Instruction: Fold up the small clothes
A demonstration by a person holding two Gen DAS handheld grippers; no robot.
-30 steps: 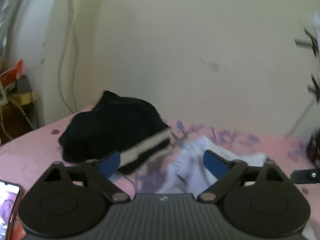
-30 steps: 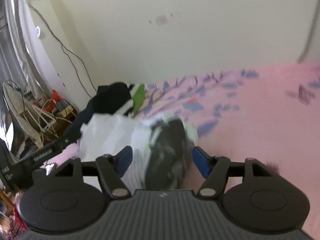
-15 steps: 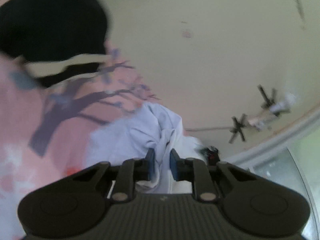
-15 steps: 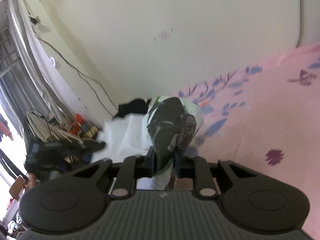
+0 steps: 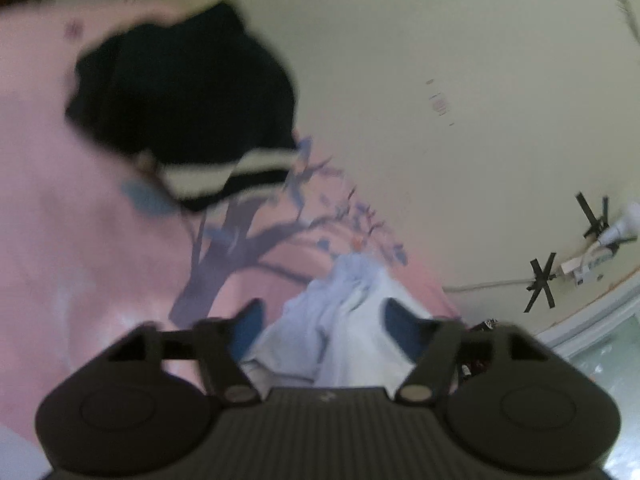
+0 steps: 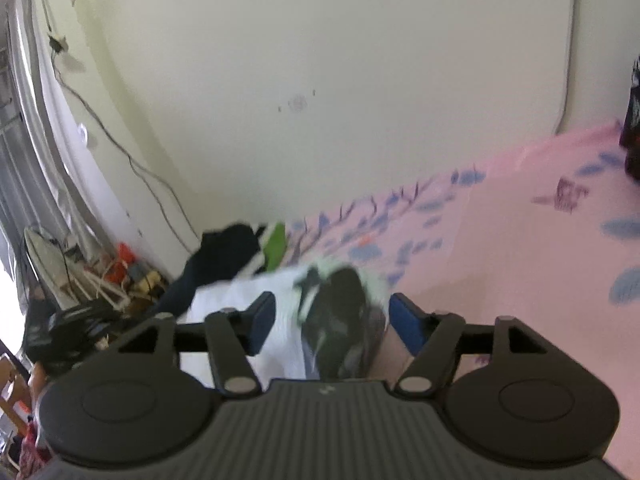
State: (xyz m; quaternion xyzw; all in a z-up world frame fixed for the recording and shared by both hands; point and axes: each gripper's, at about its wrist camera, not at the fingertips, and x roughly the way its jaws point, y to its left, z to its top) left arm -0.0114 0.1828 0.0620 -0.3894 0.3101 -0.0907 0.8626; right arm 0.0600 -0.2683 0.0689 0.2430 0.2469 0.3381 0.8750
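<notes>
A crumpled white garment (image 5: 344,320) lies on the pink bedsheet (image 5: 80,248). My left gripper (image 5: 324,322) stands over it, its jaws opening; the cloth lies between the blue pads without being pressed. In the right wrist view the same white garment (image 6: 240,296) shows a dark and pale-green printed part (image 6: 340,312). My right gripper (image 6: 332,320) is over that part, jaws opening, and the pads stand apart from the cloth.
A black garment with a pale stripe (image 5: 188,96) is heaped on the sheet against the cream wall (image 5: 400,60); from the right wrist it appears as a black heap (image 6: 228,252) beside something green (image 6: 276,244). Cables and clutter (image 6: 92,288) fill the floor at the left.
Both grippers were shut on the white garment half a second ago and have since let go, their jaws spreading wide. The left wrist view has rolled and swung across the bed.
</notes>
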